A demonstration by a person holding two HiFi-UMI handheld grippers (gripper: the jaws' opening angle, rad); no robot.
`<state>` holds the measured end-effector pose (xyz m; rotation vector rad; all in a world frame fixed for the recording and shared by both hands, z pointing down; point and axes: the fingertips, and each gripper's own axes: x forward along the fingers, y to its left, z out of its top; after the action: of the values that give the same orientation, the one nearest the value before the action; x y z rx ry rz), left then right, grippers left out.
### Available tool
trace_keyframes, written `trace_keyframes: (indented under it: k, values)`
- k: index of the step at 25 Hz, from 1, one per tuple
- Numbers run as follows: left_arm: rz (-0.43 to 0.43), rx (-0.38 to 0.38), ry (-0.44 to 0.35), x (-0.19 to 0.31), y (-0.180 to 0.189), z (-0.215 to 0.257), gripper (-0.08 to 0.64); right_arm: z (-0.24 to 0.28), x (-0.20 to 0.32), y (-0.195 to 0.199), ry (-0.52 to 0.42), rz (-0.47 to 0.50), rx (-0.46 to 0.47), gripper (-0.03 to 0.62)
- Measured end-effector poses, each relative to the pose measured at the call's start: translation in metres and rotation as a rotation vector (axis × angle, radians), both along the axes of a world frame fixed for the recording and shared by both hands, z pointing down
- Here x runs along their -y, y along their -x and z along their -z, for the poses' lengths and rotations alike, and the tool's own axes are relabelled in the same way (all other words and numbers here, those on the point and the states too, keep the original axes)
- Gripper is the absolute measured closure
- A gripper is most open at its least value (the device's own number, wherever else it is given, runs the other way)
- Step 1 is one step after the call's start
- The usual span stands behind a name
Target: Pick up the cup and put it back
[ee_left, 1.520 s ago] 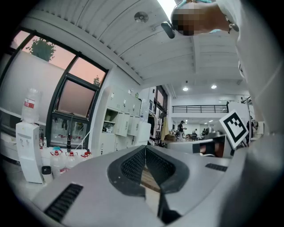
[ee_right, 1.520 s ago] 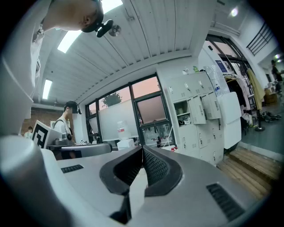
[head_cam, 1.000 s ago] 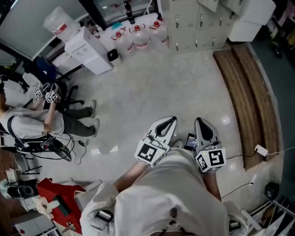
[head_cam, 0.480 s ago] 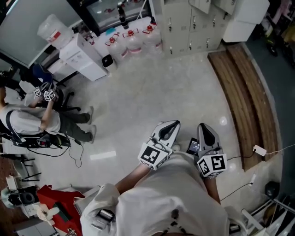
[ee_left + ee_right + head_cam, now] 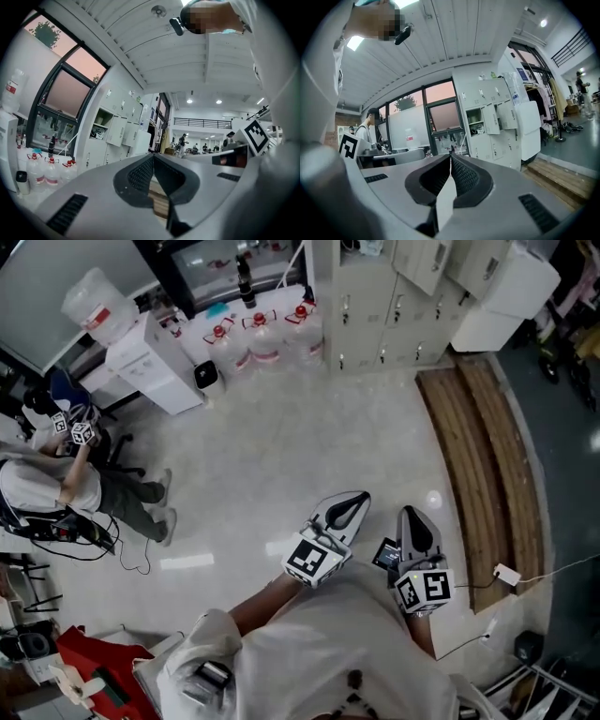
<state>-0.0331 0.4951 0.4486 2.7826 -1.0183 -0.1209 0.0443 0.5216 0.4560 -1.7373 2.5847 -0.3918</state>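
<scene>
left gripper (image 5: 349,503): jaws clenched tip to tip, nothing between them; held level above the floor (image 5: 281,456).
right gripper (image 5: 412,517): jaws clenched, empty; just beside the left gripper.
cup: cannot be made out in any view.
water jugs (image 5: 265,334): 3, red-capped, at the floor's far edge, beside the lockers (image 5: 375,306).
wooden platform (image 5: 487,456): along the floor's right edge.
seated person (image 5: 66,486): at the floor's left edge.

Low in the head view the person wears a loose white shirt (image 5: 319,652), while the left gripper (image 5: 356,500) and right gripper (image 5: 413,515) are pale grey tapered shells whose jaws carry black ribbed lining, behind them the left cube (image 5: 312,560) and right cube (image 5: 423,589) with black-and-white square markers
</scene>
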Motion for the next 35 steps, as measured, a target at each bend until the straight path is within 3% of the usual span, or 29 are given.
trace_keyframes:
  k: [14,23,35]
  values:
    - [-0.062,-0.003,-0.059,0.178,0.027,0.017,0.551,0.005,0.169,0.031,-0.006,-0.057,0.014,0.565]
    - [-0.006,0.002,0.011,0.232,0.041,-0.002,0.551,-0.002,0.227,0.035,0.024,-0.037,0.024,0.565]
    - [0.149,0.037,-0.008,0.333,0.009,0.0,0.551,-0.001,0.342,0.002,0.003,0.13,0.047,0.565]
